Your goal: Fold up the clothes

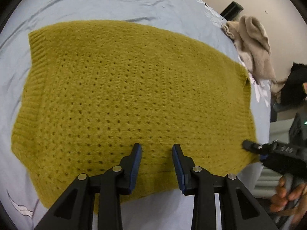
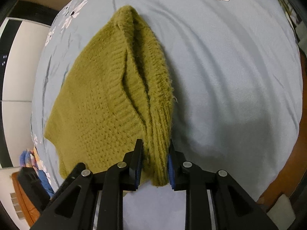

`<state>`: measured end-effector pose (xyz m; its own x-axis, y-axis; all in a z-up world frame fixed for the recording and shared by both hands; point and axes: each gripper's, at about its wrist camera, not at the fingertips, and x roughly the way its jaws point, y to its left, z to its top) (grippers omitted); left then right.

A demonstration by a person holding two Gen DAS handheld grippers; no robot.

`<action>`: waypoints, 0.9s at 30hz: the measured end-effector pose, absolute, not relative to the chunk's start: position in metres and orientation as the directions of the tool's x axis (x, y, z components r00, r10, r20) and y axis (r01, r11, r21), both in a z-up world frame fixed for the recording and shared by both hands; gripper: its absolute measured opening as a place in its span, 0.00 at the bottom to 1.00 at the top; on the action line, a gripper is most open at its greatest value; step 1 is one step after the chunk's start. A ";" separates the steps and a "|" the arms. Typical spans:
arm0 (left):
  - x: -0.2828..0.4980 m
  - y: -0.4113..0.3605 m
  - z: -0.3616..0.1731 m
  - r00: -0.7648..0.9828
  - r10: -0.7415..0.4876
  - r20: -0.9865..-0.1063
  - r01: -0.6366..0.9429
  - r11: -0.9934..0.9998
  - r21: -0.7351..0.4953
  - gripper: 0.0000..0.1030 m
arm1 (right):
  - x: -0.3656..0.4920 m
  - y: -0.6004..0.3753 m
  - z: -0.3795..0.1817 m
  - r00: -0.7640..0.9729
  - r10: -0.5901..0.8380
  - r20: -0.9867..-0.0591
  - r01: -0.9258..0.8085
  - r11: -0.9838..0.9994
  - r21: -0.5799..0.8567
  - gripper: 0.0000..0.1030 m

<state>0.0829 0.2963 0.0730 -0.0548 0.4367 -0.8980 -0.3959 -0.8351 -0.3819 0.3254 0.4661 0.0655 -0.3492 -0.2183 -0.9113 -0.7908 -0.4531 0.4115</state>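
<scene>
Sweater [image 2: 99,103] (olive knit) in right tool [image 2: 155,149]

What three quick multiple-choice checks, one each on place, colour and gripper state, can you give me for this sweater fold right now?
1. Where does the beige garment lie?
A. on the sweater
B. at the bed's edge beyond the sweater
C. between the left gripper's fingers

2. What colour is the sweater?
A. olive-yellow
B. red
C. white

3. How is the right gripper?
A. open over bare bedsheet
B. out of view
C. closed on the sweater's ribbed edge

Key: 1 B, it sits apart on the blue bedsheet. 2 A, the knit is olive-yellow in both views. 3 C, ribbed knit is pinched between its pads; the left gripper is open.
</scene>
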 end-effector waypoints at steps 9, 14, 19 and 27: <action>0.091 0.306 0.062 -0.035 0.443 -0.896 -0.392 -0.831 -0.395 0.35 | 0.317 0.456 0.080 -0.315 -0.183 -0.931 -0.794 -0.486 0.365 0.23; 0.100 0.312 0.061 -0.055 0.413 -0.909 -0.436 -0.829 -0.350 0.35 | 0.292 0.437 0.111 -0.293 -0.145 -0.945 -0.749 -0.579 0.321 0.21; 0.095 0.292 0.071 -0.033 0.471 -0.882 -0.378 -0.823 -0.425 0.36 | 0.278 0.460 0.129 -0.269 -0.115 -0.956 -0.688 -0.672 0.274 0.19; 0.073 0.194 0.086 -0.145 0.509 -0.848 -0.128 -0.860 -0.494 0.36 | 0.189 0.390 0.155 -0.297 -0.081 -0.951 -0.443 -0.871 0.213 0.19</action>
<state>0.0726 0.1942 0.0858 -0.1452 0.5090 -0.8484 -0.1276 -0.8600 -0.4941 0.1891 0.3900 0.1552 -0.2971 -0.0815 -0.9514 -0.4425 -0.8712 0.2128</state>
